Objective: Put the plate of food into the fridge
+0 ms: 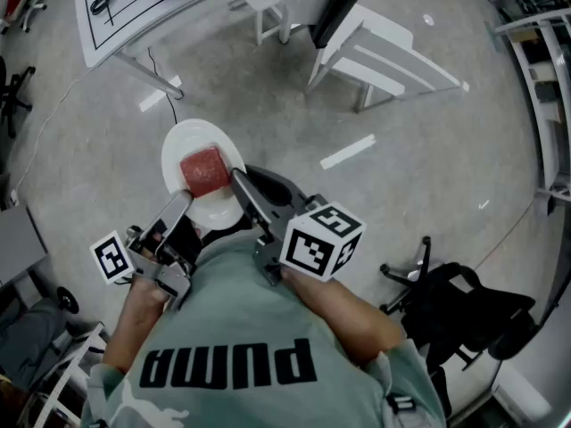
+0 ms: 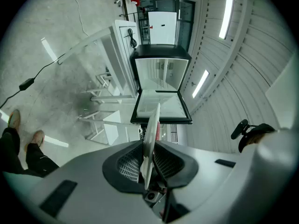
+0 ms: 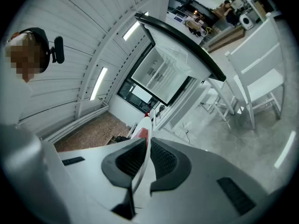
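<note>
Grip comes first: I have the plate (image 1: pixel 190 139) pinched from two sides. The left gripper (image 1: pixel 181 205) is clenched on its near-left rim and the right gripper (image 1: pixel 239 184) is clenched on its near-right rim, so it rides level and cannot swing. Each gripper view shows the rim edge-on, squeezed between the pads. One pinch alone would let the plate tip, I judge, and the food (image 1: pixel 205 172) would slide off. That food is a single red block sitting about mid-plate, with nothing else beside it.

The plate hangs in the air over the floor (image 1: pixel 401 176), well apart from the fridge (image 2: pixel 161 76). The fridge stands ahead with its door (image 2: pixel 160 107) swung open. Its white inside shows shelves, and I cannot tell whether anything lies on them. On the way in, I reckon both grippers must travel together, or the rim will twist between the pads.
</note>
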The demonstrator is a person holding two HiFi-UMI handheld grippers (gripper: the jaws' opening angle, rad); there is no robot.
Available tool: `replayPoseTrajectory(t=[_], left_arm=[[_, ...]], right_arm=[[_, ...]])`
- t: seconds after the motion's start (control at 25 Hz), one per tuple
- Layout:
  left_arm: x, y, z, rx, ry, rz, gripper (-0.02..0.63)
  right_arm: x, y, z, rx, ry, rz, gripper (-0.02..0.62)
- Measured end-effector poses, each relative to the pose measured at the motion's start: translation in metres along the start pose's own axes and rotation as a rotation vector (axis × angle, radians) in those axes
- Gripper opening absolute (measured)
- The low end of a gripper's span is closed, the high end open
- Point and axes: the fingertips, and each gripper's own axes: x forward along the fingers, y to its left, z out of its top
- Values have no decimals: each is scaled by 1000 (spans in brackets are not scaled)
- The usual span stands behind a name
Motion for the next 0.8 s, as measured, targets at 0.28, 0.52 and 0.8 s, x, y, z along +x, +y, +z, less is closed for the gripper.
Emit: replayPoseTrajectory(t=[0.28,0.52,0.8], left_arm=[[0,-1,-3,-1,7,-1,74],[-2,-1,-5,1,5,-1,74],[-4,-3,-3,7,0,-8,74]], right_arm=[[-3,1,0,-1,-10,5,37],[-4,4,-1,-2,-18,18,37],[-3,5,-2,8,-24,23,37]])
